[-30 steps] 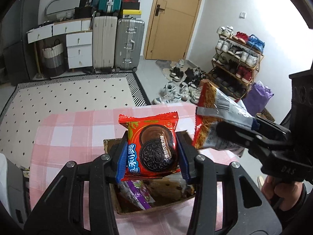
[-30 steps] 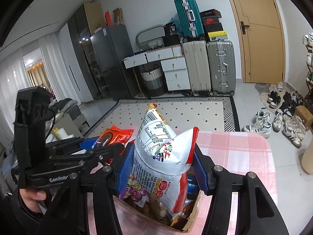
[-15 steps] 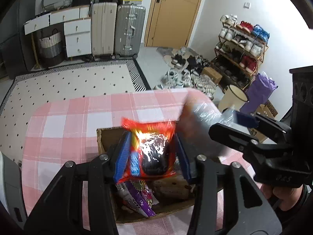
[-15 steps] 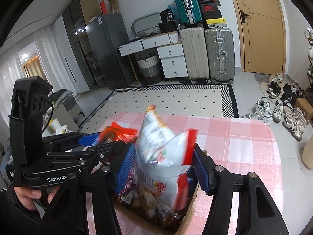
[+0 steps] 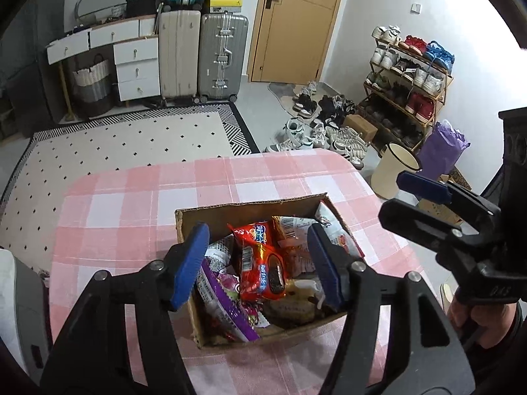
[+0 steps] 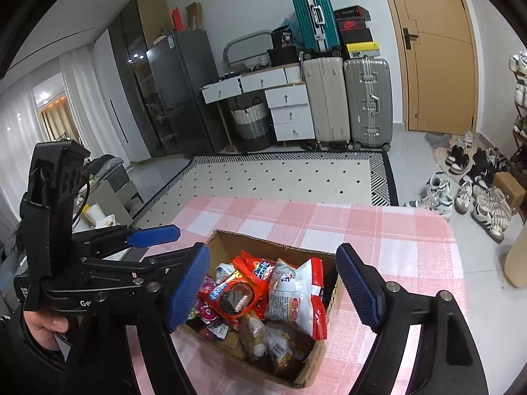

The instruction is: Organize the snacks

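Note:
An open cardboard box (image 5: 250,202) (image 6: 270,240) full of snack packets stands on the pink checked tablecloth (image 5: 131,204). A red Oreo packet (image 5: 263,263) (image 6: 235,299) lies on top of the pile. A white and red chip bag (image 6: 296,296) (image 5: 332,227) lies beside it on the box's right side. My left gripper (image 5: 258,263) is open and empty just above the box. My right gripper (image 6: 273,289) is open and empty above the box too. Each gripper shows at the side of the other's view.
The table's far edge (image 5: 230,159) drops to a dotted rug (image 5: 115,144). A cream bin (image 5: 395,171) and a purple bag (image 5: 441,148) stand off the table's right side. Suitcases, drawers, a shoe rack and loose shoes line the back of the room.
Both grippers have opened. The Oreo packet dropped from the left gripper and the chip bag from the right gripper into the box.

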Demonstrator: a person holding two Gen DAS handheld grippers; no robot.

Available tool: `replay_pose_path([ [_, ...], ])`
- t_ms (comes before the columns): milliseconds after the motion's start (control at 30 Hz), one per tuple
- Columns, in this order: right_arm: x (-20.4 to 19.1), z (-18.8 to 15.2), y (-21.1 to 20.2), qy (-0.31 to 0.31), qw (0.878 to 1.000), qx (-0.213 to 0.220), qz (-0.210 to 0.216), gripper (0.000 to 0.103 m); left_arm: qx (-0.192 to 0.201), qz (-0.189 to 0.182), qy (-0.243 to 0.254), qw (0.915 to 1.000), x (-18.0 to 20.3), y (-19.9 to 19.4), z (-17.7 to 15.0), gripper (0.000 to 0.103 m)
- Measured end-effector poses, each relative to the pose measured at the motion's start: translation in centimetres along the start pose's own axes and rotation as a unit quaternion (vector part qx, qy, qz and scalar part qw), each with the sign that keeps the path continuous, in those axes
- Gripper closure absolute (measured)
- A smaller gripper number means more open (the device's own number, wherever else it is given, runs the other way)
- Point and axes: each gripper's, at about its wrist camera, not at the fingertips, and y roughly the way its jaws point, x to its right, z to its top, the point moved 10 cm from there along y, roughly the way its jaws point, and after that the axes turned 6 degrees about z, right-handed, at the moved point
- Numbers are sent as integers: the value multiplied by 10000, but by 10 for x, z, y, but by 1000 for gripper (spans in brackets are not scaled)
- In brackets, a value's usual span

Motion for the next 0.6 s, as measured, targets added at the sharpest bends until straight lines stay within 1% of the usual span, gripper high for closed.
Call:
replay_pose_path([
  [133, -9, 4, -24, -79, 9998, 182, -21, 20, 131, 22, -39, 9999, -3, -28, -3, 39],
  [200, -15, 6, -38, -98, 9996, 277, -17, 18, 245, 70, -42, 9997, -1, -43, -5, 30],
  [233, -18, 6, -46, -120, 9994, 327, -4, 18, 288, 73, -48, 9995, -1, -50, -6, 28],
  [400, -41, 1, -87, -351, 9974, 632, -29, 17, 671, 119, -163, 9975, 0, -97, -16, 23],
  [467, -50, -4, -107, -461, 9958, 795, -50, 11, 833, 133, -133, 9964, 2, -118, -24, 21],
  [533, -57, -11, -124, -489, 9945, 929, -72, 9, 902, 72, -102, 9958, 5, -135, -30, 20],
  [600, -64, -19, -141, -464, 9931, 1073, -36, 8, 1015, 113, -105, 9947, 6, -154, -39, 18],
])
